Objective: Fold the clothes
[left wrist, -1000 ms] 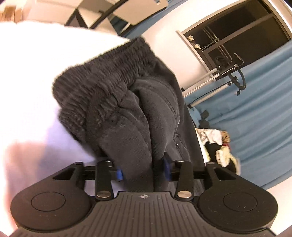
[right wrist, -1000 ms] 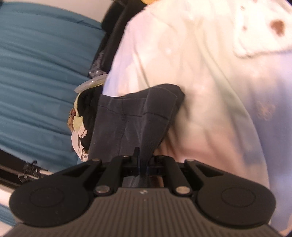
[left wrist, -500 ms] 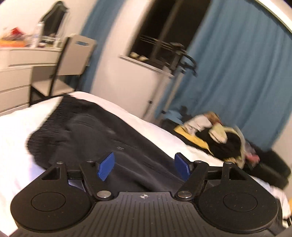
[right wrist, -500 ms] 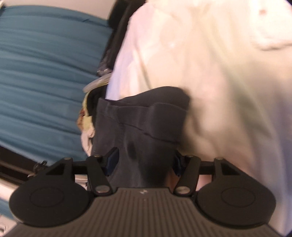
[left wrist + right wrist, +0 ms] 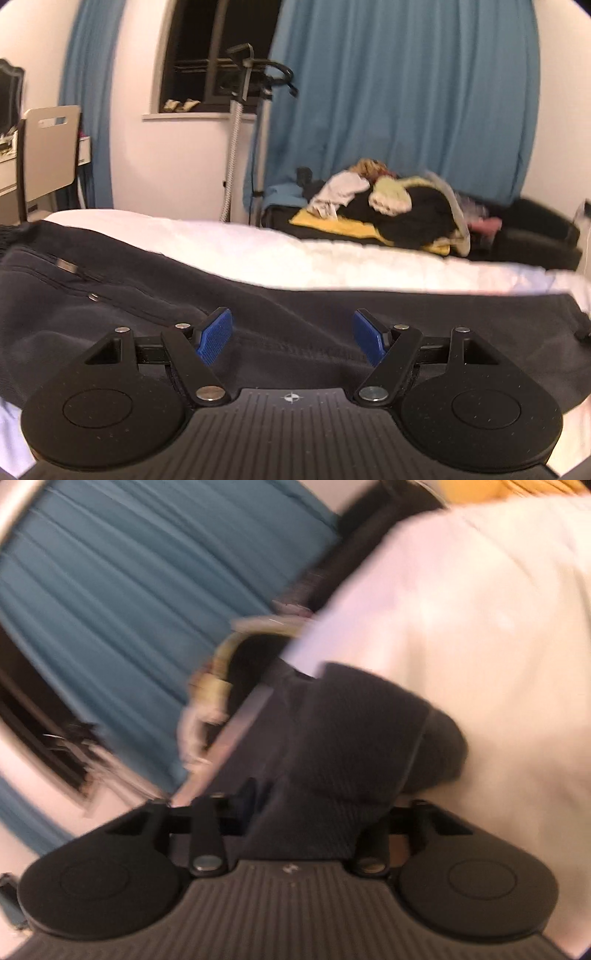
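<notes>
the dark trousers [image 5: 258,306] lay spread across the white bed [image 5: 332,258], running the full width of the left wrist view, with a pocket seam and a small metal stud showing toward the left. the left gripper [image 5: 291,336] hovered low over the cloth with its 2 blue pads [image 5: 214,336] standing wide apart, released, nothing pinched between them; the fabric only passed beneath. beyond the bed a pile of mixed clothes [image 5: 399,214], yellow, white and black, sat on a dark sofa [image 5: 535,236] in front of blue curtains [image 5: 406,103]. a garment steamer stand [image 5: 243,81] stood by the dark window [image 5: 207,55], and a pale chair [image 5: 48,147] was at the far left.

the right wrist view was tilted and blurred. there the right gripper [image 5: 299,805] had a folded end of the trousers [image 5: 351,738] bunched between its fingers, the jaws closing on it; the pads themselves were hidden by the cloth, so i could not tell how firmly they pressed, though the fabric filled the gap. that end lay at the edge of the white bedding [image 5: 461,609], with the blue curtain [image 5: 129,590] to the left.
</notes>
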`<state>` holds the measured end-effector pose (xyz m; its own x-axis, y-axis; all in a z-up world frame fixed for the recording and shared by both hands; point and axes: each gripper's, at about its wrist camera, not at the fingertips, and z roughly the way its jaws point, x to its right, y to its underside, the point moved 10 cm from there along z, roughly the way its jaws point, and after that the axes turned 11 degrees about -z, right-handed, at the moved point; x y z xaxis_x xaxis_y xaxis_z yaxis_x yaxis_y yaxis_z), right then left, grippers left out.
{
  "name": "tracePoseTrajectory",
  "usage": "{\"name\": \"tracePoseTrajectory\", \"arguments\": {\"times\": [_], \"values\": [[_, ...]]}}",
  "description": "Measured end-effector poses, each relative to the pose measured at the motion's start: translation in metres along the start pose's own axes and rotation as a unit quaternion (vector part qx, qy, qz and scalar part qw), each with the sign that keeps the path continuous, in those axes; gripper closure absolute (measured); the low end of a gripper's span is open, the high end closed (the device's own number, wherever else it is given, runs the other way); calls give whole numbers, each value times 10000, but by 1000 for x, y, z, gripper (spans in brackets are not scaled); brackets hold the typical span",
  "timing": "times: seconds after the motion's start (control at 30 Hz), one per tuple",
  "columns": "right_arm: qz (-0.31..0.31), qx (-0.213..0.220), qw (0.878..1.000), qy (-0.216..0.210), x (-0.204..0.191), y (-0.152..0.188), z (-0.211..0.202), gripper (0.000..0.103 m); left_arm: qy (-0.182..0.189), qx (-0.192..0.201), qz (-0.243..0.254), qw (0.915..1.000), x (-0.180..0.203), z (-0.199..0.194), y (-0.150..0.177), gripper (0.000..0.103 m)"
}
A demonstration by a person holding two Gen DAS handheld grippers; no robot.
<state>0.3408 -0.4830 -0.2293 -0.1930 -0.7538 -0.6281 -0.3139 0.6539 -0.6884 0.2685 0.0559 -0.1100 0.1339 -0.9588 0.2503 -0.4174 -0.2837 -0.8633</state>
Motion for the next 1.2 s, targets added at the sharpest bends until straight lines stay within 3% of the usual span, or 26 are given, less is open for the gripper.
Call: {"name": "tracePoseTrajectory", "arguments": {"times": [0.1,0.23,0.53,0.73,0.87,1.0,1.1,1.2], "values": [[83,29,9999,134,-2,-8,2,90,-146,-237,305,9991,-2,21,21,27],[-123,285,9993,201,-27,-27,-5,92,-451,-832,311,9950,-19,47,54,27],[-1280,786,9881,324,-102,-57,-29,92,-293,-692,74,9971,-27,28,37,26],[-2470,1119,9625,-72,-214,-47,-47,92,-10,-430,-586,9974,-40,2,2,23],[-3239,1206,9365,-598,-304,4,-52,92,-9,-34,-962,9954,-71,-11,-21,22],[-4117,893,8994,-1166,-384,96,-41,92,-308,238,-1934,9803,-125,-17,-37,22],[-4672,359,8711,-1471,-413,183,-19,92,-300,292,-2418,9694,-151,-21,-39,22],[-5232,-154,8369,-1601,-418,252,1,92,-300,311,-2517,9668,-163,-23,-41,22]]}}
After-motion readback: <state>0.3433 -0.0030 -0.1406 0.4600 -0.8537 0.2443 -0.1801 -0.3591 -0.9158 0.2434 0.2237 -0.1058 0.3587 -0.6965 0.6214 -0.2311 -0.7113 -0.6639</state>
